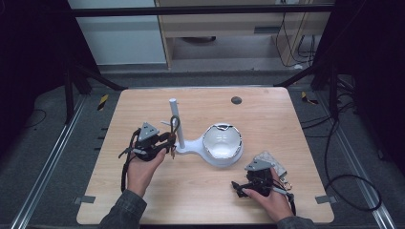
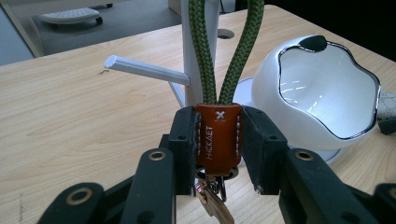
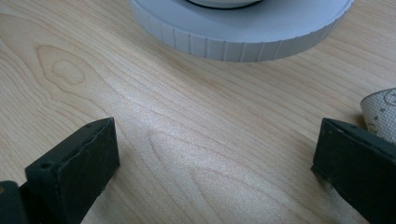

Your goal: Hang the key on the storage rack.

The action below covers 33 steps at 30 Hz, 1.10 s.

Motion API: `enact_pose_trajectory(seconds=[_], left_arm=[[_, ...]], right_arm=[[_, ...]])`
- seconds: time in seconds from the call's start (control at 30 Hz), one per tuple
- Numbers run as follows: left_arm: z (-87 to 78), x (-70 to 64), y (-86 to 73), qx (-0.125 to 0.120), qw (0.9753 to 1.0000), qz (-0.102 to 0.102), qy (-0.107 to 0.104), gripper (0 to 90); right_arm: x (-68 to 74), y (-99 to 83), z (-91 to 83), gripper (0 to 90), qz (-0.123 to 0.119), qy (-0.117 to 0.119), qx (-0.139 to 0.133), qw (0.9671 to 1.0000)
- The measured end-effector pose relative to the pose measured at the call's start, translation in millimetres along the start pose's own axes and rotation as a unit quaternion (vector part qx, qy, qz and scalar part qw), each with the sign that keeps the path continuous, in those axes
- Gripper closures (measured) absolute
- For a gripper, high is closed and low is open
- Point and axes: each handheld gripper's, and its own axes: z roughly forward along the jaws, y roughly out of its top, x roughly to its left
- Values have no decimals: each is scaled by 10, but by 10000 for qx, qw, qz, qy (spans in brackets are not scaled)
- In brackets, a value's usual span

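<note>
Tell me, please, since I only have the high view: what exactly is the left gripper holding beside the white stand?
Observer: The left gripper is shut on the brown leather tab of a keychain, with one jaw on each side of it.
Operator: Thank you. Does anything hang from that tab?
Observer: Yes, a brass-coloured key hangs below it, between the jaws.
Operator: And the green cord?
Observer: The green cord loop rises from the tab in front of the white stand's post; its top is cut off in the left gripper view, so I cannot tell whether it is over a peg.
Operator: What about the right gripper?
Observer: The right gripper is open, with bare table between its jaws.
</note>
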Motion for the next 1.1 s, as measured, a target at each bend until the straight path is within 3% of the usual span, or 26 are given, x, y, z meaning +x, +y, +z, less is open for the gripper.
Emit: enact_pose_trajectory(seconds=[0.27, 0.5, 0.8, 1.0, 1.1], left_arm=[[27, 5, -7, -29, 10000, -6, 64, 641], [-51, 28, -104, 5, 9998, 46, 201, 509], [-66, 146, -465, 330, 9985, 195, 390, 266], [-17, 279, -803, 513, 9976, 83, 465, 138], [-4, 333, -873, 667, 9971, 48, 364, 87]], right_arm=[[-1, 0, -4, 4, 2, 12, 13, 10000], [-6, -3, -9, 4, -11, 35, 23, 10000], [-7, -5, -11, 4, -14, 36, 22, 10000], [-4, -4, -12, 3, 3, 26, 29, 10000], [-6, -5, -10, 4, -7, 25, 6, 10000]])
